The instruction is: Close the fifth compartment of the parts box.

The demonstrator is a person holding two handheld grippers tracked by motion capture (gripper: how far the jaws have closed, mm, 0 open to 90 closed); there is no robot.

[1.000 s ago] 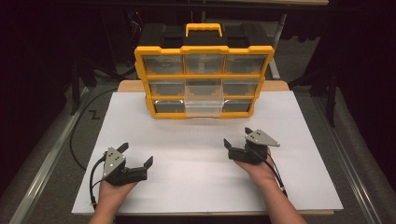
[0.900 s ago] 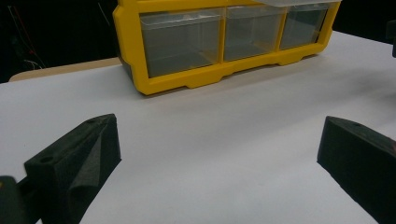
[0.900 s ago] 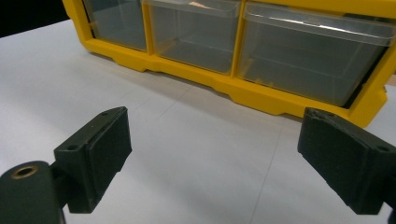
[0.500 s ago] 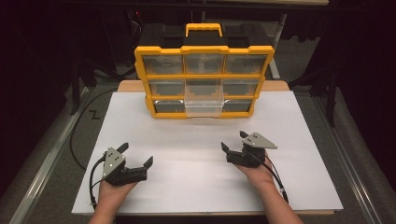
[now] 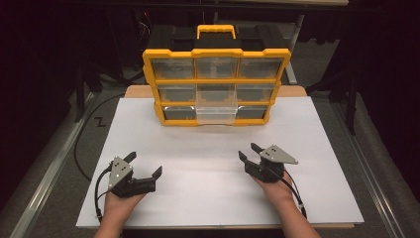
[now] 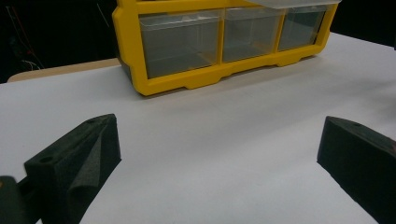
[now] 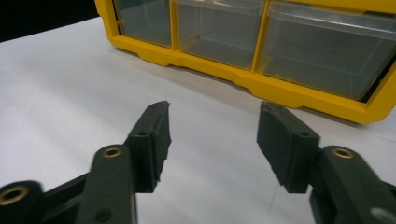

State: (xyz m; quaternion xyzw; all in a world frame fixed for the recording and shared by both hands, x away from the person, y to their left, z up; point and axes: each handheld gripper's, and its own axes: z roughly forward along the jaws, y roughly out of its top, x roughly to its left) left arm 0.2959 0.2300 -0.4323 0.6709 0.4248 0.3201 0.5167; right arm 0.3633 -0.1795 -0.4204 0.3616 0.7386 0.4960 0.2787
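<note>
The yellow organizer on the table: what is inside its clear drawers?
In the yellow organizer, the clear drawers of the bottom row look empty in both gripper views. One middle drawer is pulled out slightly. The upper rows are too dim to judge.

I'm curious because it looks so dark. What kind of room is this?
Probably a lab or workshop bench: a white table, a yellow drawer organizer, cables on the floor, and dark surroundings.

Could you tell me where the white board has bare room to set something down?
The widest free patch lies between the yellow organizer and the two grippers. Bare strips also flank the organizer on the white board. The near edge is taken by the left gripper and right gripper.
</note>
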